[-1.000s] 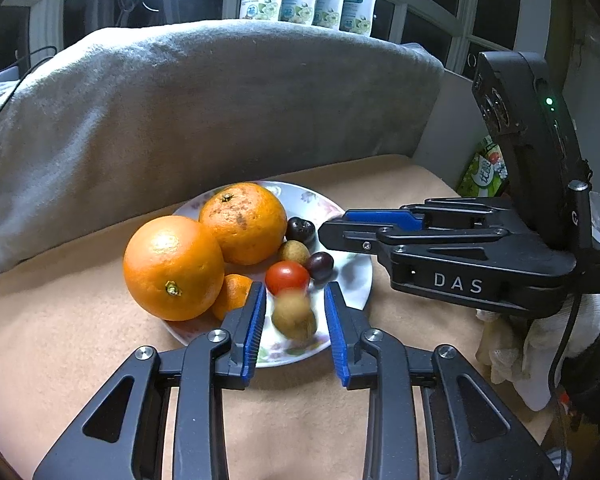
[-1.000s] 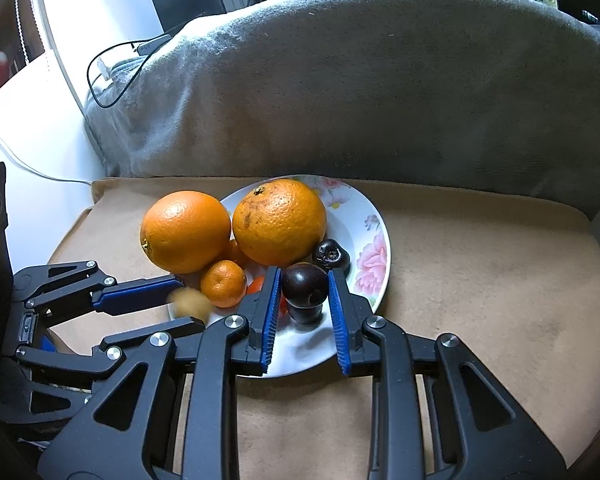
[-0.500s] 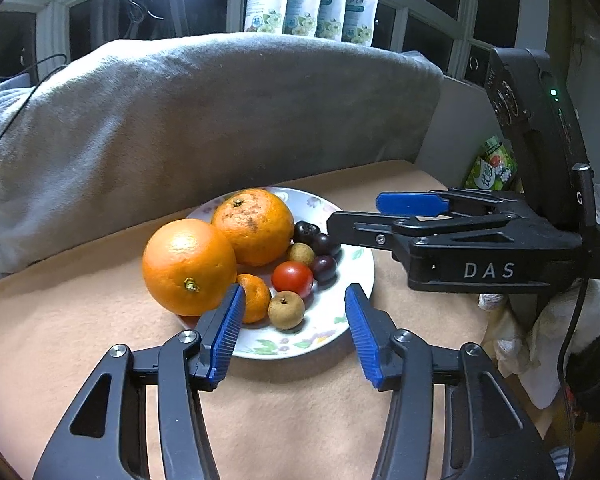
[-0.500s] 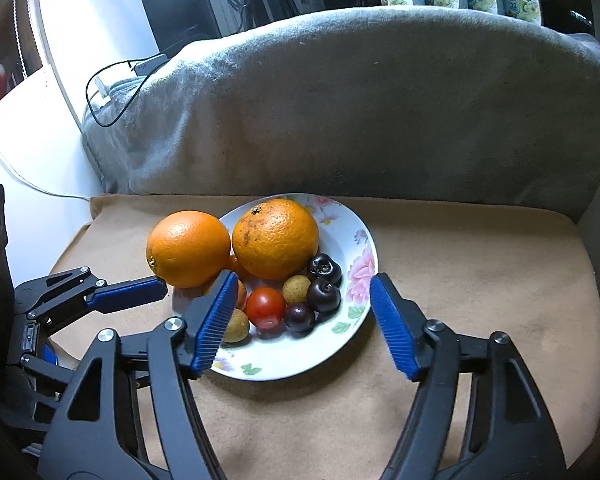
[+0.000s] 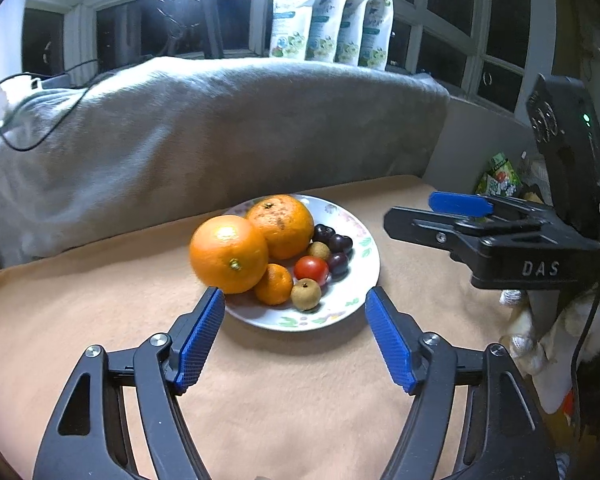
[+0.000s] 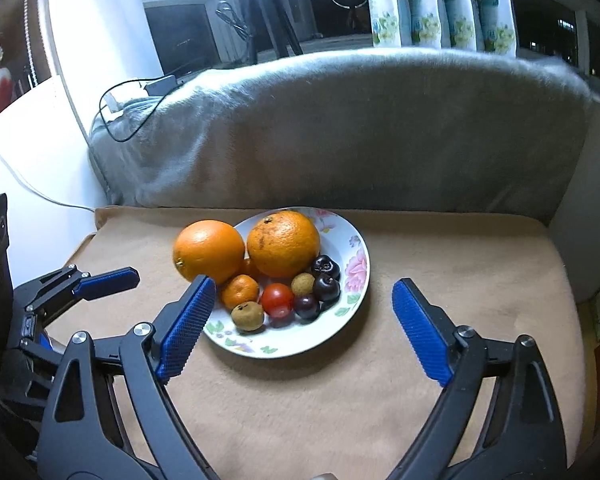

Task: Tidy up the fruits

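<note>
A floral plate sits on a tan blanket in front of a grey cushion, and it carries nearly all the fruit. At its far side lies a large orange with a rough, brown-speckled skin. A second, smoother orange sits at the plate's left edge, partly overhanging the rim, touching the first one. Just in front of them is a small mandarin, and beside it a red cherry tomato. Two brownish, rough-skinned little fruits are there too: one longan at the near rim, another behind the tomato. Three dark purple, glossy cherries cluster on the right side of the pile.

The left gripper hangs over the blanket just short of the plate, its blue-padded fingers apart, having just been spreading, with nothing between them. The right gripper likewise has its fingers wide apart after just opening, framing the plate's near edge and gripping nothing
</note>
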Demonstrator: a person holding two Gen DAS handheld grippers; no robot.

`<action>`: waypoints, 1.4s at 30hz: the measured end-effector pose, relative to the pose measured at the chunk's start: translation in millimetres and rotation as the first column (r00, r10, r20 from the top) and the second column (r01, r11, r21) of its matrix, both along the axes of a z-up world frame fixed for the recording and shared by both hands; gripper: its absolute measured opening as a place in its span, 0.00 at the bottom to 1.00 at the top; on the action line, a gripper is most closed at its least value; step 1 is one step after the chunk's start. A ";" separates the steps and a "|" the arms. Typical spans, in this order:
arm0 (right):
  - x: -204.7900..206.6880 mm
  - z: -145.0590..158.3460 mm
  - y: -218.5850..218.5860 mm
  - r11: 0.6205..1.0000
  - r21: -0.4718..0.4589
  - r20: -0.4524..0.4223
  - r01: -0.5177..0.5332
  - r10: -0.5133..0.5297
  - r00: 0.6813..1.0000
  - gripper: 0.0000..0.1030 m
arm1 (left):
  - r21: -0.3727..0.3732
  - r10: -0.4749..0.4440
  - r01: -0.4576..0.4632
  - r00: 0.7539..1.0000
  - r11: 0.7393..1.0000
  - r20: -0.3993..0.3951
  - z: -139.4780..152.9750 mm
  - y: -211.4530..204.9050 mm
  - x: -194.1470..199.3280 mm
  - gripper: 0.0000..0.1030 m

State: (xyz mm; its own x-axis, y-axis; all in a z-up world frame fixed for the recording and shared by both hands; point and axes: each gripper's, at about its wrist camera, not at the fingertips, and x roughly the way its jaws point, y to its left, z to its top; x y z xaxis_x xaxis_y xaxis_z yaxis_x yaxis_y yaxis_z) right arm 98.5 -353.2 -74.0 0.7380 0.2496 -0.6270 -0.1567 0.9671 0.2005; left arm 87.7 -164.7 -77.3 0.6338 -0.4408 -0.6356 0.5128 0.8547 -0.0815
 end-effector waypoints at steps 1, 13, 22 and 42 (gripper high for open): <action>-4.7 2.1 1.9 1.000 -0.006 0.006 0.004 -0.004 1.000 0.90 | -0.002 0.005 -0.005 1.000 1.000 0.004 1.9 2.3 -3.2 0.72; -52.4 20.2 12.9 0.996 -0.038 0.088 0.082 -0.078 0.993 0.96 | -0.035 0.101 -0.098 0.992 0.995 0.079 23.8 32.7 -40.7 0.79; -79.8 33.7 24.4 0.987 -0.106 0.154 0.121 -0.104 0.983 1.00 | -0.042 0.153 -0.149 0.982 0.988 0.112 29.6 42.4 -54.6 0.80; -92.8 34.5 35.7 0.976 -0.170 0.173 0.136 -0.106 0.979 1.00 | -0.044 0.204 -0.199 0.969 0.979 0.140 38.2 49.4 -68.1 0.84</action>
